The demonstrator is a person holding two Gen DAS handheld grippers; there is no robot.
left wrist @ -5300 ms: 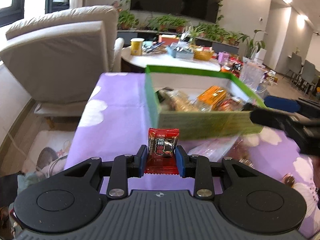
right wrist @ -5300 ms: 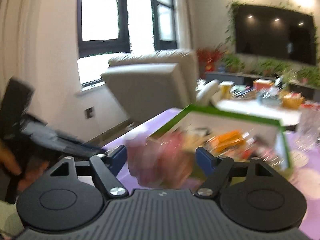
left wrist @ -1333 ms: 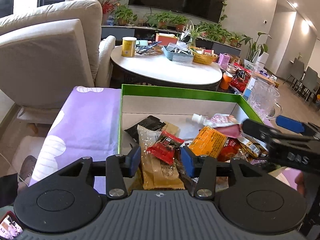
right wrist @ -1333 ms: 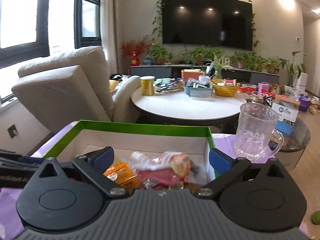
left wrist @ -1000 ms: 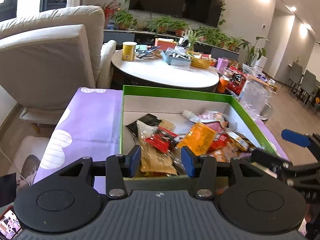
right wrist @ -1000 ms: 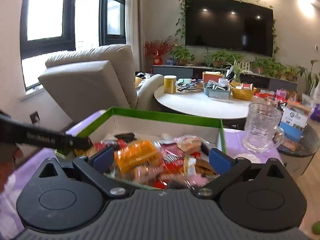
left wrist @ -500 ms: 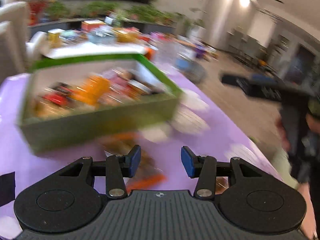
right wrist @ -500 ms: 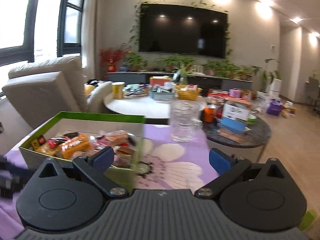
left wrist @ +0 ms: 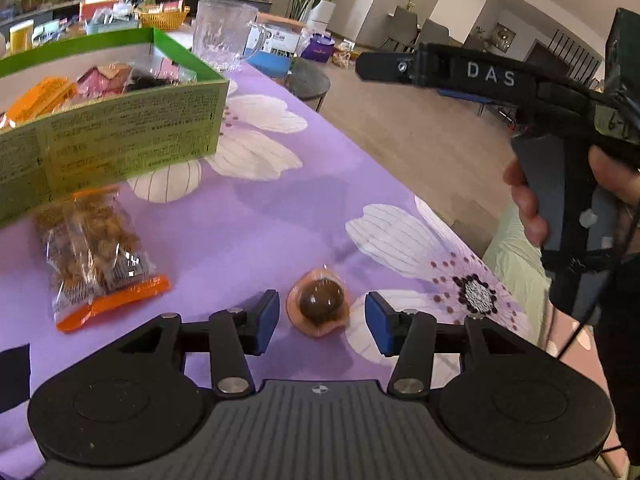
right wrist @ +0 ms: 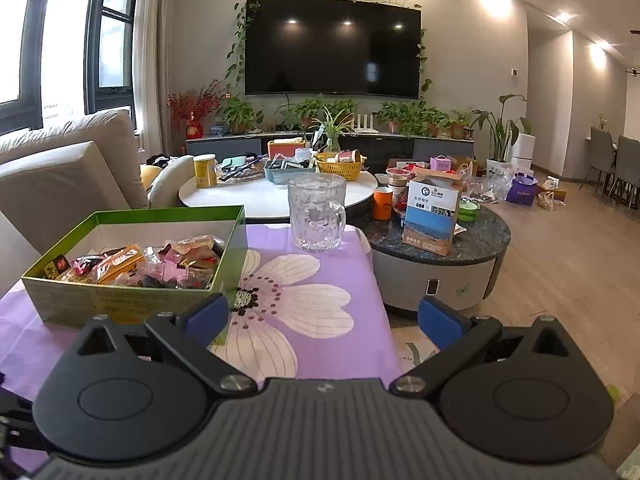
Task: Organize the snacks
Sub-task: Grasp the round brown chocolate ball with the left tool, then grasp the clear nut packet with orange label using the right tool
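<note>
Left gripper (left wrist: 318, 322): fingers spreading, either side of a round brown sweet (left wrist: 320, 307) on the desk (left wrist: 256, 216), not touching. Crisp packet (left wrist: 96, 256): beside the green box (left wrist: 112, 136). Right gripper (right wrist: 322, 318): fingers spread, empty, above the desk's right edge.

Green box (left wrist: 120, 128); purple cloth (left wrist: 280, 208), white flower print; blue-padded tongs (left wrist: 320, 322).
</note>
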